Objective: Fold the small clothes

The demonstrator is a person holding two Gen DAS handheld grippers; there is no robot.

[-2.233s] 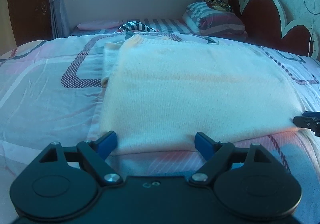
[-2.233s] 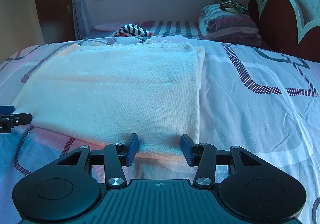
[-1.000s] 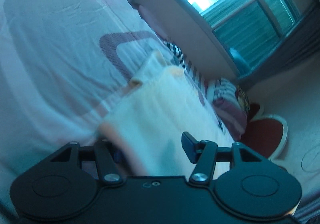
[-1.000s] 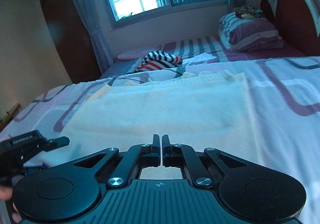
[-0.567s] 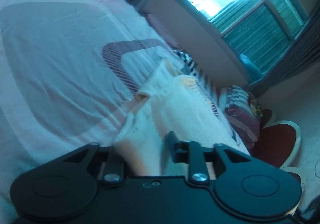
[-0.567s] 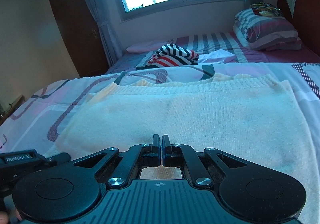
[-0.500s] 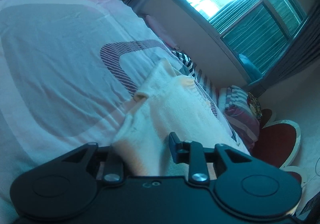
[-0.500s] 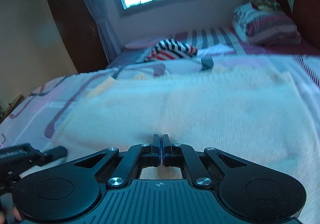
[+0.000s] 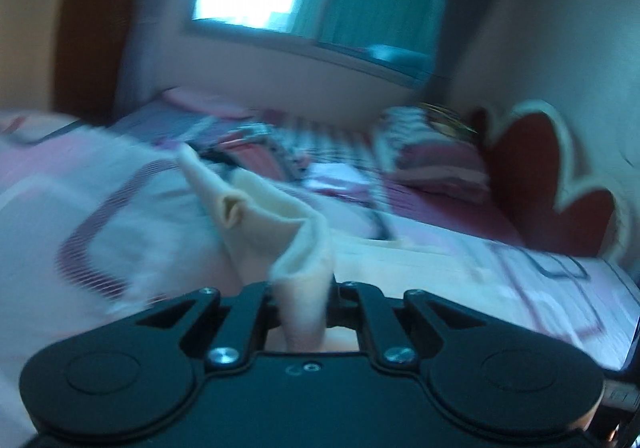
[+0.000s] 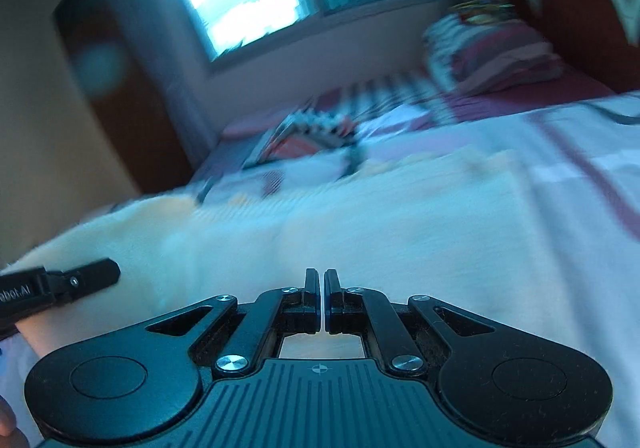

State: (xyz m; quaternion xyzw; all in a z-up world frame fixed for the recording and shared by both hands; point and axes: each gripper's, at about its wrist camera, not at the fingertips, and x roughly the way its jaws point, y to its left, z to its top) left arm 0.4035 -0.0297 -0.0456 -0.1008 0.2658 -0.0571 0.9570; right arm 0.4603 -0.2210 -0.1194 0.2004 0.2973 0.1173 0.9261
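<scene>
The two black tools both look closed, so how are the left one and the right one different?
The left tool has a thick bunch of the cream sweater standing up between its fingers; the right tool shows no cloth in its thin gap. The left tool's fingers sit further apart around that bunch, while the right tool's nearly touch. Both are black and hang low over the same sweater on the bed.

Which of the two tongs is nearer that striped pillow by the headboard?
Probably the right tongs: the pillow lies ahead to their right. The left tongs sit farther left along the cream sweater.
</scene>
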